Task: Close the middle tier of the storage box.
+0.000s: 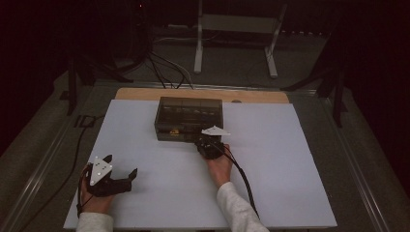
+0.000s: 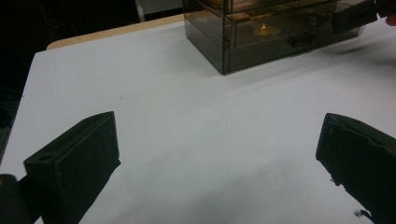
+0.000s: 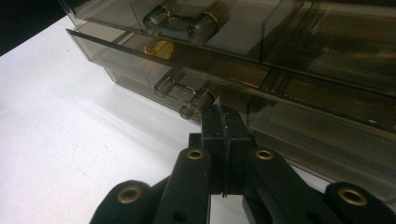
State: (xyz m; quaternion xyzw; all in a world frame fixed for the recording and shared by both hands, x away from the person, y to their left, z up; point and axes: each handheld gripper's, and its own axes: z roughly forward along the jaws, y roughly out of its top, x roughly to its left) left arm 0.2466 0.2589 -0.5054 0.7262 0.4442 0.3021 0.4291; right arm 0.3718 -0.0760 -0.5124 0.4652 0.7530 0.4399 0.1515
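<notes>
A smoky transparent drawer box (image 1: pixel 188 116) (image 2: pixel 261 42) (image 3: pixel 303 70) stands at the back middle of the white board. One of its drawers holds a small gold object (image 3: pixel 161 49) (image 2: pixel 264 29). My right gripper (image 1: pixel 205 140) (image 3: pixel 220 116) is shut, jaws pressed flat together, with the tips right against the clear handle (image 3: pixel 187 95) of a lower drawer at the box's front. I cannot tell whether they pinch the handle's edge. My left gripper (image 1: pixel 121 166) (image 2: pixel 219 158) rests open on the board at the near left, nothing between its jaws.
The white board (image 1: pixel 270 169) covers a wooden table whose edge (image 1: pixel 203 94) shows behind the box. A metal stand (image 1: pixel 237 24) and floor cables (image 1: pixel 159 67) lie beyond the table. A second clear handle (image 3: pixel 180 21) sits on the drawer above.
</notes>
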